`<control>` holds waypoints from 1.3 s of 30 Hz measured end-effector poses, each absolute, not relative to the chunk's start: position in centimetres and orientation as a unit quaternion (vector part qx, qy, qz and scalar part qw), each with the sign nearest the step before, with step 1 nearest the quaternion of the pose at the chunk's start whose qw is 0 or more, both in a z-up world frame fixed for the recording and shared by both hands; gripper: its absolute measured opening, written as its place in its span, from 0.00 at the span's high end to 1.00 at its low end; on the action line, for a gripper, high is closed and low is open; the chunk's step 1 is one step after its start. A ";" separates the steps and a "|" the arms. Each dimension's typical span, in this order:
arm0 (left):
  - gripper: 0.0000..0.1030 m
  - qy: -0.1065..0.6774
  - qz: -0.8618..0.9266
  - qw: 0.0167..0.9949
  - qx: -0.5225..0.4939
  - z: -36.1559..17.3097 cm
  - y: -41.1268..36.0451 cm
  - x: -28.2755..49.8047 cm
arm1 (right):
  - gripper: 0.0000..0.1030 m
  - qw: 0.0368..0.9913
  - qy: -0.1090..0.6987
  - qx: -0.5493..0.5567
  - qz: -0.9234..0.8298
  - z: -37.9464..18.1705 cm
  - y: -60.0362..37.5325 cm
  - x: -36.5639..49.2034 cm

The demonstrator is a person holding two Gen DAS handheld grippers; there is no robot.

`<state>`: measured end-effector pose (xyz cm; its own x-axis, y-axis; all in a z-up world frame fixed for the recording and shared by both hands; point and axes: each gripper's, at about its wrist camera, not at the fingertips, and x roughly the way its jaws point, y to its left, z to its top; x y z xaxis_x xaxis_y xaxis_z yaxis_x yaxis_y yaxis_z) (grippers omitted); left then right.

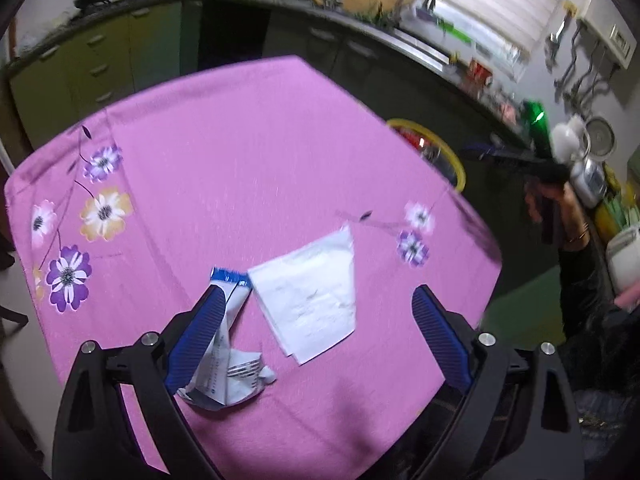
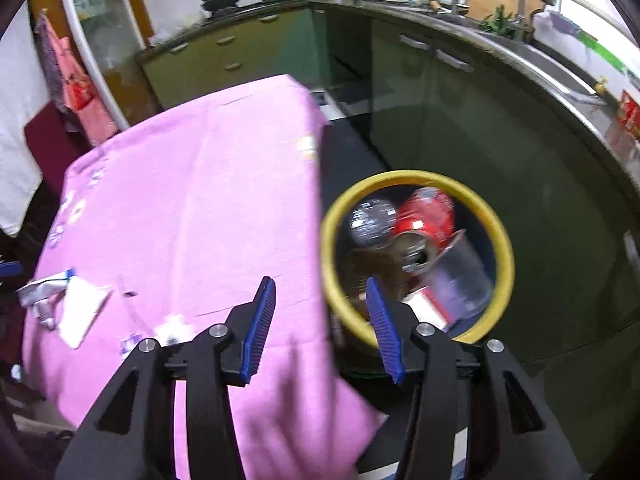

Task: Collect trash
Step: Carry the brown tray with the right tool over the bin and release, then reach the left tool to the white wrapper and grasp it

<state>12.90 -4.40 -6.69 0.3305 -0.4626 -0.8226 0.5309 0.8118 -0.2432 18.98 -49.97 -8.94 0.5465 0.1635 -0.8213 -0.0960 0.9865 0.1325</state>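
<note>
Trash left: a crumpled wrapper (image 1: 224, 344) and white paper (image 1: 312, 300) near the table's (image 1: 240, 140) near edge under the left gripper's (image 1: 316, 316) parted, empty jaws; the right gripper (image 2: 320, 300), also parted and empty, hangs by the yellow-rimmed bin (image 2: 505, 248), so the next grab seems the wrapper.

Pink tablecloth (image 1: 248, 152), purple-orange flower print; white paper (image 1: 316, 300); yellow-rimmed bin (image 2: 502, 240); red can (image 2: 426, 214).

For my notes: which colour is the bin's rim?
Yellow; the bin shows best in the right wrist view.
</note>
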 end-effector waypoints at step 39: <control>0.77 0.603 -0.250 0.751 0.105 -11.7 -4.2 17.5 | 0.52 0.847 0.508 0.045 0.149 -13.1 -44.7 20.0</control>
<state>17.54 -4.19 -11.69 0.1486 -0.2495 -0.9569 0.5019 0.8528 -0.1445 20.03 -44.65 -13.09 0.4398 0.2989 -0.8469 -0.2073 0.9513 0.2281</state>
